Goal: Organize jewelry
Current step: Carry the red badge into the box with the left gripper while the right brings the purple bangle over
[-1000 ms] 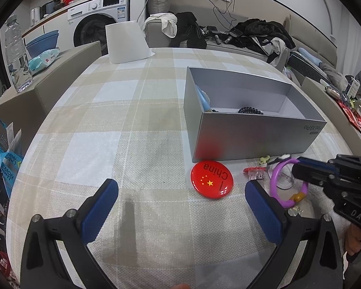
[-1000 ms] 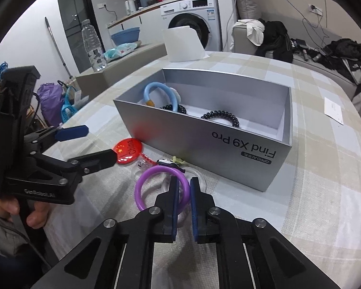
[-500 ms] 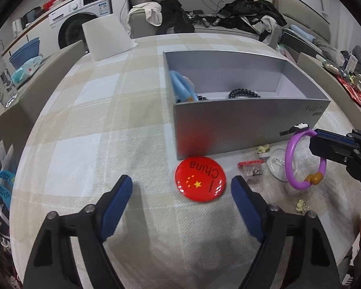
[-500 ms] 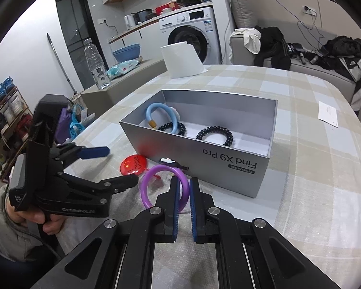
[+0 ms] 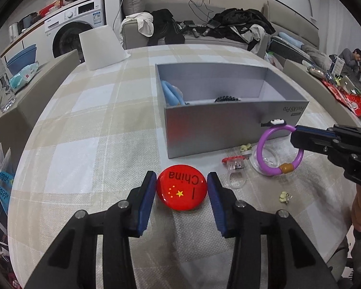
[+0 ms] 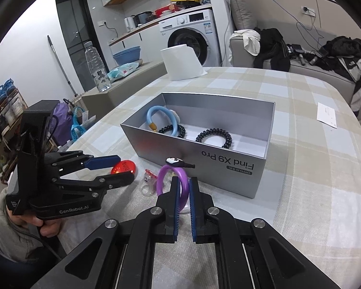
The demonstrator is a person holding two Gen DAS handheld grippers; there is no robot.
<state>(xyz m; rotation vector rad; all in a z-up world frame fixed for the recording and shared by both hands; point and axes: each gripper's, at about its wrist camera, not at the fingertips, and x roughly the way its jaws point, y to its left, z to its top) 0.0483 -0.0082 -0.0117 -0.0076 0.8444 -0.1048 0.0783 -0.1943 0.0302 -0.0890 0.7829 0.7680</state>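
Observation:
My right gripper is shut on a purple bracelet with a penguin charm and holds it raised in front of the grey open box. The bracelet also shows in the left wrist view, held by the right gripper. My left gripper is open, its blue pads on either side of the red China badge on the table; whether they touch it I cannot tell. The box holds a blue bracelet and black beaded bracelets.
A red-topped clear ring, a clear bangle and small pale earrings lie on the checked tablecloth right of the badge. A white paper roll stands at the far table edge. A paper slip lies far right.
My left gripper has moved forward and narrowed around the red badge. My right gripper has lifted the purple bracelet off the table, toward the box.

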